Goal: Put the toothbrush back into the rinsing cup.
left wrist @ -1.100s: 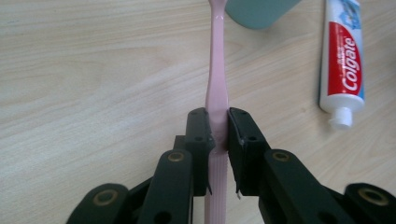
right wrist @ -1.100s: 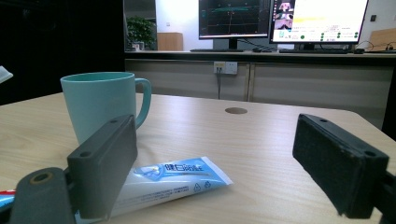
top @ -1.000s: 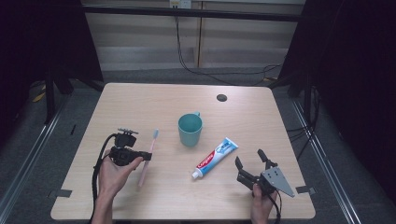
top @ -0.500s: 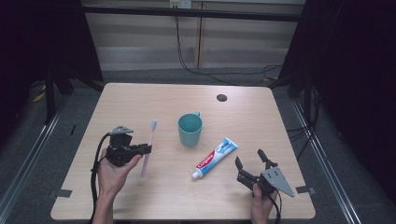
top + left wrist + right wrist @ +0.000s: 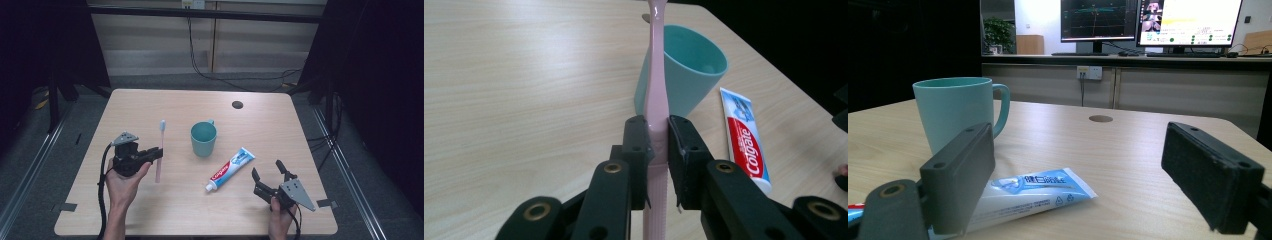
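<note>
jaws of the left gripper [image 5: 656,145] clamp a slim, glossy pink toothbrush [image 5: 656,95].

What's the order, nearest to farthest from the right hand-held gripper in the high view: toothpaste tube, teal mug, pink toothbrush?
From the right hand-held gripper:
1. Toothpaste tube, just to its left on the table.
2. Teal mug, mid-table, farther up and left.
3. Pink toothbrush, far left, clamped in the left hand-held gripper.

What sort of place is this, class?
Probably a lab or office recording station: a pale wooden table with a cable hole, computer monitors behind showing camera feeds, and cables running to wall sockets.
</note>
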{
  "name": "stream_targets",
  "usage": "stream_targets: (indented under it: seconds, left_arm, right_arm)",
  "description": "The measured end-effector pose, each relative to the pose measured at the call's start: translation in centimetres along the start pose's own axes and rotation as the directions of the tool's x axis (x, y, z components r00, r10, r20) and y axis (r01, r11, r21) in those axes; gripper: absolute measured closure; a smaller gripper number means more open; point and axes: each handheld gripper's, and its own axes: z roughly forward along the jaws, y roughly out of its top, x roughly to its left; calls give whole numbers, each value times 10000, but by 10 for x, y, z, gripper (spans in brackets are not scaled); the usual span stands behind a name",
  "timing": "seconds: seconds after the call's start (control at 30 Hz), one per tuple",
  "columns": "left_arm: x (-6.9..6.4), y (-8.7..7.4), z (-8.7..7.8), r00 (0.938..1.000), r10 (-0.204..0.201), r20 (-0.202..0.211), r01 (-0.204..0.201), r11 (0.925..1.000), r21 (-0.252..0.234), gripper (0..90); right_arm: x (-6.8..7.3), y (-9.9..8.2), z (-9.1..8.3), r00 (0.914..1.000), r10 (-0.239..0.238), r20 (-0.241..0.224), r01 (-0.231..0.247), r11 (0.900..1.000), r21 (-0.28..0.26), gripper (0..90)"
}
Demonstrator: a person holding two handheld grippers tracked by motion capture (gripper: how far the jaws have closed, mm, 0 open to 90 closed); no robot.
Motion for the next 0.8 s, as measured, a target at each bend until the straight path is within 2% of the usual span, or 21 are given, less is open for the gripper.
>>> stream_targets:
  seconds: [0.1, 0.2, 0.37, 0.47, 0.53, 0.73, 0.8]
  left_arm:
    - [0, -1, -1, 9997, 215, 133, -209, 9988, -437, 791]
    - [-2, -1, -4, 9994, 330, 65, -323, 9957, -869, 792]
    - [-3, 3, -8, 9985, 528, 171, -501, 9899, -1325, 792]
    - [-4, 7, -13, 9964, 503, 678, -373, 9828, -1810, 791]
    - [-5, 9, -14, 9960, 510, 727, -348, 9775, -2083, 791]
    - [-11, 12, -12, 9928, 886, 810, -643, 9624, -2641, 791]
    - [-15, 15, -11, 9911, 1074, 789, -830, 9607, -2649, 791]
  right_arm:
    - [0, 0, 0, 10000, 2, 5, -2, 10000, 0, 133]
    - [0, 0, 0, 10000, 2, -4, -2, 10000, 0, 133]
    - [0, 0, 0, 10000, 4, -1, -4, 10000, 1, 132]
    - [0, 0, 0, 10000, 1, -1, -1, 10000, 0, 133]
    - [0, 0, 0, 10000, 2, -2, -2, 10000, 0, 132]
    - [0, 0, 0, 10000, 0, -1, 0, 10000, 2, 133]
    - [0, 0, 0, 10000, -7, 0, 7, 10000, -1, 133]
